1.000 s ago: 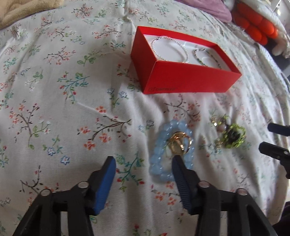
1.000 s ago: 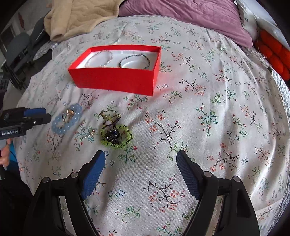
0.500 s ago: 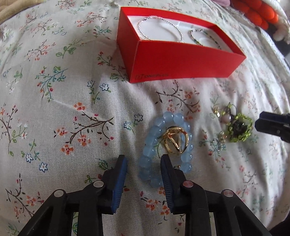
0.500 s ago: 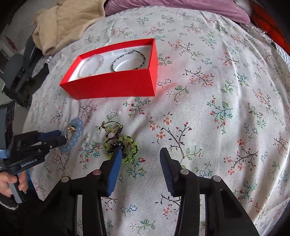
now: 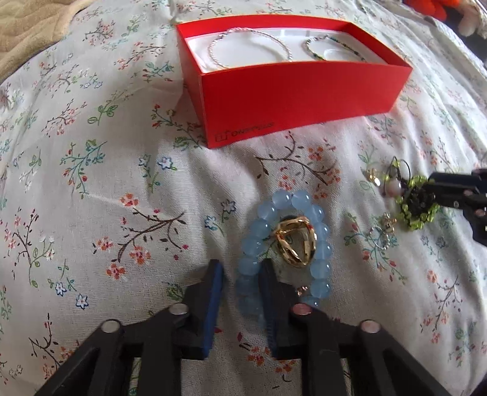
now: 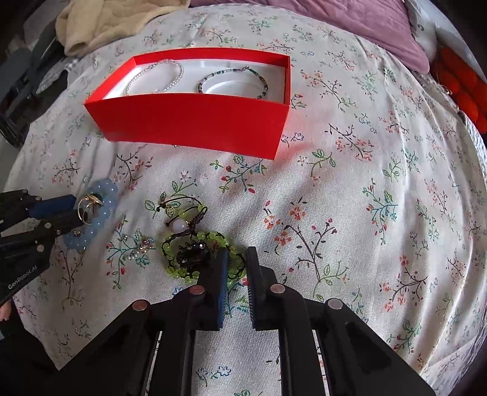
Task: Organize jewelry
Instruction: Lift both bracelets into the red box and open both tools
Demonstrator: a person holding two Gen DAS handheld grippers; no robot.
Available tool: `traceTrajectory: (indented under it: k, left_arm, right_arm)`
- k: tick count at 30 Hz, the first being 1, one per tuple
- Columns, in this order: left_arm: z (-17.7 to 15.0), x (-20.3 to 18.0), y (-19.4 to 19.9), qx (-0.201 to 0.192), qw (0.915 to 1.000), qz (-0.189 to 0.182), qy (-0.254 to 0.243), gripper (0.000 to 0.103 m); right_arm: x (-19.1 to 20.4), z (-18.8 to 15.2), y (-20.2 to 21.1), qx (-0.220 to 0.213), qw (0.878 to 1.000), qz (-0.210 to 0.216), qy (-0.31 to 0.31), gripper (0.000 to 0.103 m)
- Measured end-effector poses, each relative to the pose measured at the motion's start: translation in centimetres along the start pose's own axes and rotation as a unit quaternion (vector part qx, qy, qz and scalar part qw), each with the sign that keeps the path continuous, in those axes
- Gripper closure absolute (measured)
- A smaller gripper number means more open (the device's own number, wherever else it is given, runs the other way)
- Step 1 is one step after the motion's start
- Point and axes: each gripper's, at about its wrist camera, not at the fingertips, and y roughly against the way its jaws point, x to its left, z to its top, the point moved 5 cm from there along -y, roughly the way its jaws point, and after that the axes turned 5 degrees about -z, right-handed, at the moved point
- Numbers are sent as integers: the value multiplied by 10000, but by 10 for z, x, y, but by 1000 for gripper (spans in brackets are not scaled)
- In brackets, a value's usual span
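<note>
A blue bead bracelet (image 5: 263, 228) with a gold ring (image 5: 293, 243) inside its loop lies on the floral bedspread. My left gripper (image 5: 241, 265) is closing, and its pads pinch the bracelet's near strand. The right wrist view shows that left gripper (image 6: 77, 210) across the blue bracelet (image 6: 105, 198). A green bead bracelet (image 6: 182, 272) with a dark charm lies further right. My right gripper (image 6: 237, 252) is closing on the green bracelet's right edge, with beads between the pads. The red box (image 6: 194, 121) holds a silver bracelet (image 6: 176, 79) and a dark beaded one (image 6: 264, 85).
A small sparkly piece (image 6: 140, 246) and a cord with a pale pink bead (image 6: 181, 226) lie between the two bracelets. A beige blanket (image 6: 106, 21), a purple pillow (image 6: 365, 27) and an orange cushion (image 6: 462, 79) border the bed's far side.
Both grippers came down toward the bedspread and their jaws went from wide apart to nearly together. The left now straddles the blue bracelet's strand, and the right straddles the green bracelet's edge.
</note>
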Motion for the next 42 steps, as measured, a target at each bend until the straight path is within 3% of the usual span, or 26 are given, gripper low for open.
traceTrajectory:
  k: [4, 10, 25, 42]
  left_arm:
    - [2, 16, 5, -29, 9978, -399, 536, 95]
    - [5, 23, 16, -118, 9929, -749, 912, 95]
    - [24, 6, 79, -737, 9899, -1059, 580, 95]
    - [67, -15, 110, -1222, 9816, -1347, 581, 95]
  right_arm:
    - [4, 1, 2, 46, 9999, 126, -10, 91]
    - [3, 0, 14, 79, 9989, 437, -177, 91]
    - [3, 10, 59, -270, 9957, 834, -284, 91]
    - [-10, 43, 97, -776, 9875, 1166, -720, 91]
